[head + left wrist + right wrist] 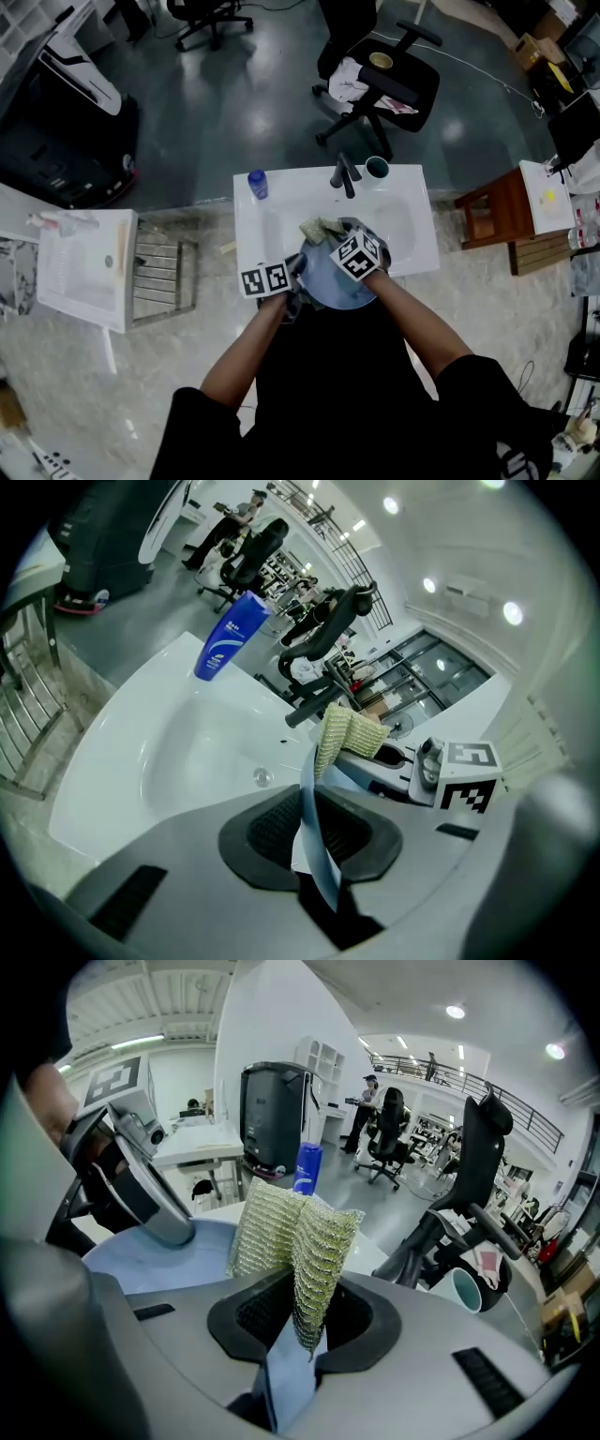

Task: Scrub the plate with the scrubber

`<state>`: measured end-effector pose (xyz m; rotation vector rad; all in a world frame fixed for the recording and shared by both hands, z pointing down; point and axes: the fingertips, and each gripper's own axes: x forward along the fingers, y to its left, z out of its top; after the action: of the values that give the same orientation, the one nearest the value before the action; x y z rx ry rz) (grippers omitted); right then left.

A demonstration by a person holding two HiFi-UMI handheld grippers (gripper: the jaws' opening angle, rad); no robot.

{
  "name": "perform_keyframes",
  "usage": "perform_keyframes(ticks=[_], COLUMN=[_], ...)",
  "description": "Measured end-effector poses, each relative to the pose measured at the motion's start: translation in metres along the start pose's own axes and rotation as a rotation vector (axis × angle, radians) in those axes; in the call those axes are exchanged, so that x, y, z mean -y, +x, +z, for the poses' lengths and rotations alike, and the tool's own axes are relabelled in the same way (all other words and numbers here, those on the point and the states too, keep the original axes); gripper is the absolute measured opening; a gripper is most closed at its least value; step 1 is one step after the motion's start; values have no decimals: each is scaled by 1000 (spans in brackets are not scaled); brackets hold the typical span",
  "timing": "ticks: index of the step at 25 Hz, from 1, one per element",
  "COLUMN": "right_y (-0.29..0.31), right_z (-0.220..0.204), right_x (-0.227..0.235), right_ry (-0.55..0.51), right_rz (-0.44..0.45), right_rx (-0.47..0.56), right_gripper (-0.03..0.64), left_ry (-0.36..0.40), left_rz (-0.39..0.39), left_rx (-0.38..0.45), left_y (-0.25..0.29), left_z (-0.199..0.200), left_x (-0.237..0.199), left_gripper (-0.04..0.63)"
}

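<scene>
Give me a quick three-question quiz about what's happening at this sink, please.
1. True or false: the left claw holds the plate by its rim.
2. What does the right claw grip? A, a fork; B, the scrubber; C, a spoon.
3. What colour is the bottle on the sink's rim?
Key: 1 true; 2 B; 3 blue.
</scene>
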<state>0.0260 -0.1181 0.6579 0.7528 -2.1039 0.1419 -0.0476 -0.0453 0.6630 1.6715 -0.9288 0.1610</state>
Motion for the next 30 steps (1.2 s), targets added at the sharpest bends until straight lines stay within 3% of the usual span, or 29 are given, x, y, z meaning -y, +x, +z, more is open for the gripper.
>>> perform_keyframes(ticks=[12,30], right_y=[-3,-10], right_z=[-14,-43], right_x=[26,52], right_ry=[-14,-8], right_rz=[-86,-118], right_rx=[-48,-122], right_gripper=[66,66], left_ry=[-21,-50], left_rz=[-4,-7], left_rx=[-2,17], left_y=[0,-5], left_z=[2,13], left_x=[-7,-18], left_gripper=[46,54])
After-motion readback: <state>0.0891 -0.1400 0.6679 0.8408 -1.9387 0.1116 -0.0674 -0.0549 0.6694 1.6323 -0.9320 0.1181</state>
